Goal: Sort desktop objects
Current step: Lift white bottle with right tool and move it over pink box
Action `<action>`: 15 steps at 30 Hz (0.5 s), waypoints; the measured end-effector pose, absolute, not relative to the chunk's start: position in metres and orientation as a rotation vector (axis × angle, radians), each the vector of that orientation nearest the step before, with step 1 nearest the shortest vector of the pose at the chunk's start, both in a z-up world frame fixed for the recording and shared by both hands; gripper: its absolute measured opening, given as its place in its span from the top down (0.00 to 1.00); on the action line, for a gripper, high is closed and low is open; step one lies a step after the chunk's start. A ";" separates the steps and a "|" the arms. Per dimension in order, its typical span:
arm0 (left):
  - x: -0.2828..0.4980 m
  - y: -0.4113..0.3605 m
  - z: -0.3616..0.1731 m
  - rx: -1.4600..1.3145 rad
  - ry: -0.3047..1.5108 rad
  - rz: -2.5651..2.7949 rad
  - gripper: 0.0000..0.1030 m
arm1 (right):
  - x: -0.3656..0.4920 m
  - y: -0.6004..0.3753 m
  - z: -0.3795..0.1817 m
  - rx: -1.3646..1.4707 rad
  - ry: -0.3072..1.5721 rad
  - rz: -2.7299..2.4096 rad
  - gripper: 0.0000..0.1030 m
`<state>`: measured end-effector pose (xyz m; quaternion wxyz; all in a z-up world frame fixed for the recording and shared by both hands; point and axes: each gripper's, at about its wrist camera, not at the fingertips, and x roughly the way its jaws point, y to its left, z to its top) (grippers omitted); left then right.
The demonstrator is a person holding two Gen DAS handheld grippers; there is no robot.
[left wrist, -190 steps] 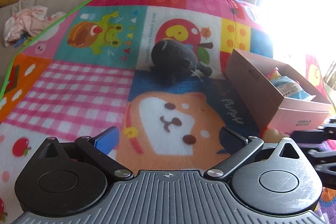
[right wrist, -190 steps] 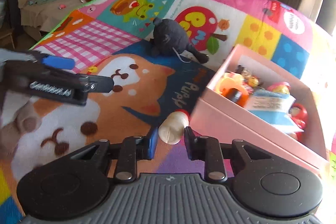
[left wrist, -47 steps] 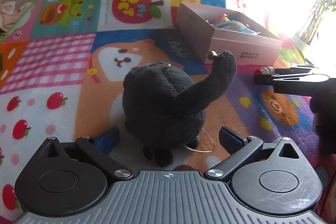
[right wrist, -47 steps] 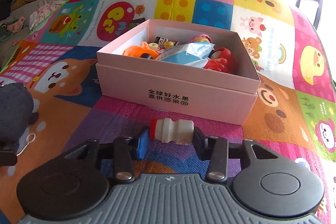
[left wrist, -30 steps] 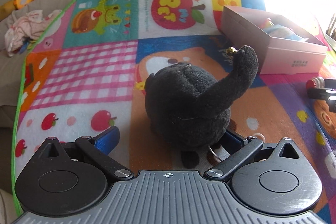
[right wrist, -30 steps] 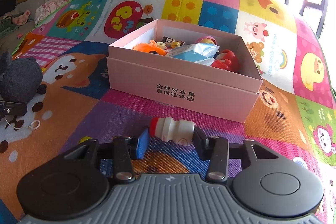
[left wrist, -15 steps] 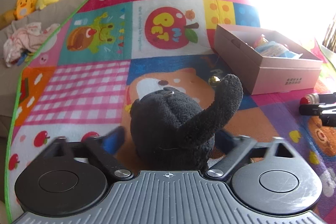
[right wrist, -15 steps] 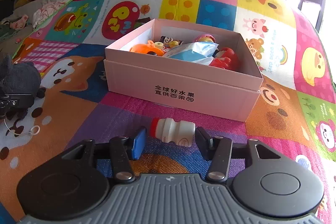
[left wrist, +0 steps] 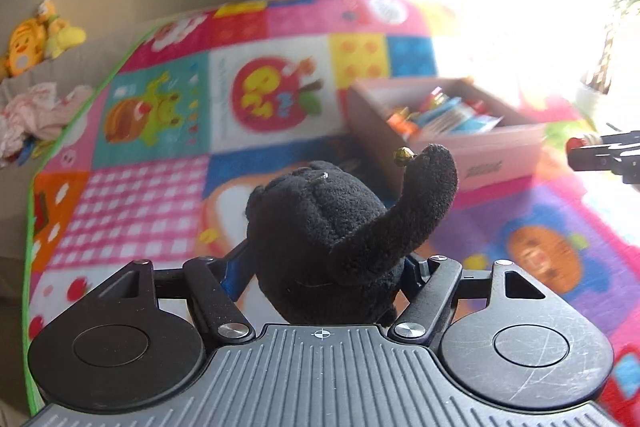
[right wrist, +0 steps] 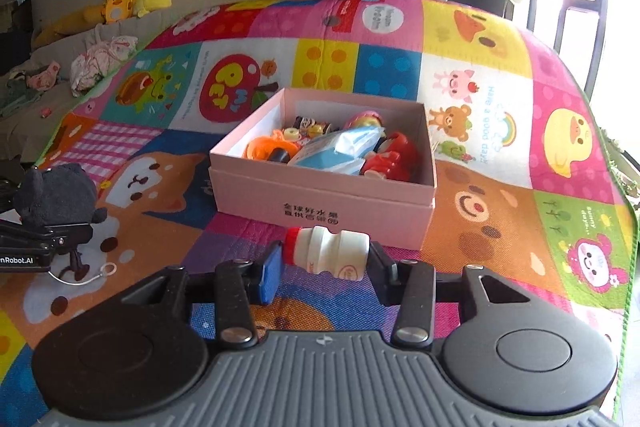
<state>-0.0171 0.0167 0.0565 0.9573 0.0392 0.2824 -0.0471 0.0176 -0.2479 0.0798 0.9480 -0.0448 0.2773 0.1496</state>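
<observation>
left claw (left wrist: 324, 267): jaws just closed in, now clamped on black plush toy (left wrist: 332, 227), lifted off play mat (left wrist: 140, 195) | right claw (right wrist: 326, 263): gripping small white bottle (right wrist: 326, 251) end to end, raised | pink box (right wrist: 320, 199): just ahead of right claw, ahead-right of left | judgement: both picks made, carry to box next

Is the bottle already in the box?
No, the bottle is pinched sideways between the right gripper's fingers, in front of the pink box.

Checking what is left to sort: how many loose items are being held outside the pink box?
2: a black plush toy in the left gripper, and a small white bottle in the right gripper, near the pink box.
</observation>
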 end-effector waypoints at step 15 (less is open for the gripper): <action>0.100 -0.066 0.149 0.040 0.437 -0.248 0.26 | -0.051 -0.297 0.133 -0.021 0.275 0.319 0.57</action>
